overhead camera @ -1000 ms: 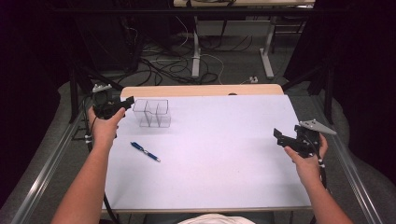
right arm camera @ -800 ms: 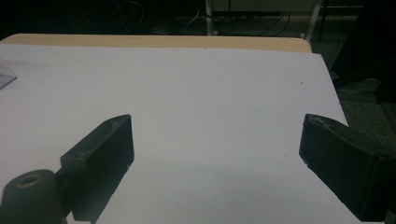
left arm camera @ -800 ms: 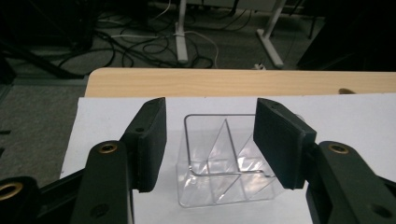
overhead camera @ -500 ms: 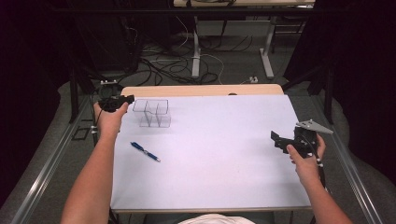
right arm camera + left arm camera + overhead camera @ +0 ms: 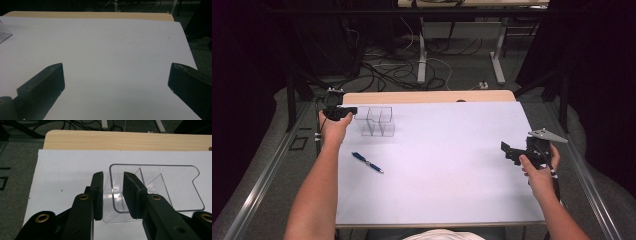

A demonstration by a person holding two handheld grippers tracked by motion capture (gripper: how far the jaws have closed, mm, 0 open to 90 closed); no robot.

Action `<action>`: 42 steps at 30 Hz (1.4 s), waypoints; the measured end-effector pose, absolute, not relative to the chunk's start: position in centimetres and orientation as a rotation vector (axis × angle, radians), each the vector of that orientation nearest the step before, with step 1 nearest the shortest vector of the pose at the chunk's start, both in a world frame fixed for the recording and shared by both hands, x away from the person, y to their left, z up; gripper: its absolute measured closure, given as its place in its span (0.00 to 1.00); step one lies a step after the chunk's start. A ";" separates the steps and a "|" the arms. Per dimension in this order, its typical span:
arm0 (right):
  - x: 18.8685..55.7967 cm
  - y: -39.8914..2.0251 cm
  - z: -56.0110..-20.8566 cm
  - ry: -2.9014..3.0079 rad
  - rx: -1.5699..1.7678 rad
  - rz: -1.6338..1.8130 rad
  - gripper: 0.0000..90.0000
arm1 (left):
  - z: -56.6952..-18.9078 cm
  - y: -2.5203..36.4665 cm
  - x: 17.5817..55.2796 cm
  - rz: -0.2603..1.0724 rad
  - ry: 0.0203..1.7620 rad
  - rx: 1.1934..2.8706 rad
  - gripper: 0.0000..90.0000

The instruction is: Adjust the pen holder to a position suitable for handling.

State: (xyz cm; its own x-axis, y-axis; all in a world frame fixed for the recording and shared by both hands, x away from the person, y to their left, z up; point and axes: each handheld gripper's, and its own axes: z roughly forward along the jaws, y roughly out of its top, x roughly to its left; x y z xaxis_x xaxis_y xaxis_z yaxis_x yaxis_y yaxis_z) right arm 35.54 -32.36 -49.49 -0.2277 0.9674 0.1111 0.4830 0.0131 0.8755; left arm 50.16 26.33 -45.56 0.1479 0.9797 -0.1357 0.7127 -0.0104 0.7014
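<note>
Pen (image 5: 367, 162) in high view; L tongs (image 5: 113, 191) part-spread astride clear organiser (image 5: 160, 187) wall, R tongs (image 5: 116, 80) wide apart.

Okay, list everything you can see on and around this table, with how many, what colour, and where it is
Clear organiser: one, transparent plastic with inner dividers, far left part of the sheet.
Pen: one, blue, lying on the sheet nearer the person than the organiser, left side.
Paper sheet: one, white, covering most of the table.
Table: one, light wood, bare strip showing along the far edge.
Floor cables: several, dark and white, on the grey floor beyond the table.
Left gripper: one, black, jaws parted a little, either side of the organiser's near-left wall as seen in the left gripper view; contact unclear.
Right gripper: one, black with a grey plate, jaws wide apart, over bare sheet at the right.
Forearms: two, bare, coming in from the bottom.
</note>
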 end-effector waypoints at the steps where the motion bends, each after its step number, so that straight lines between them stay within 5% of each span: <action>1: 35.5 -32.4 -49.5 1.754 1.485 1.156 0.00 | -45.7 26.3 50.3 0.531 1.628 1.786 0.79; 24: 35.6 -32.3 -49.8 1.782 1.512 1.164 0.00 | -47.0 25.6 51.4 0.459 1.718 1.821 0.96; 42: 35.8 -32.3 -50.1 1.801 1.522 1.164 0.01 | -46.8 24.8 51.2 0.484 1.766 1.825 0.98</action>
State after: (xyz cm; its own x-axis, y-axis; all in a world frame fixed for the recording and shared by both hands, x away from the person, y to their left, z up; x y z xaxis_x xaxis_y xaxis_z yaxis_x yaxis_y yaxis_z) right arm 35.76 -32.31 -50.07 -0.2449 0.9588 0.1438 0.5251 0.0065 0.8510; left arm 51.20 24.79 -46.79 0.0725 0.9905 -0.1165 0.7926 0.0137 0.6096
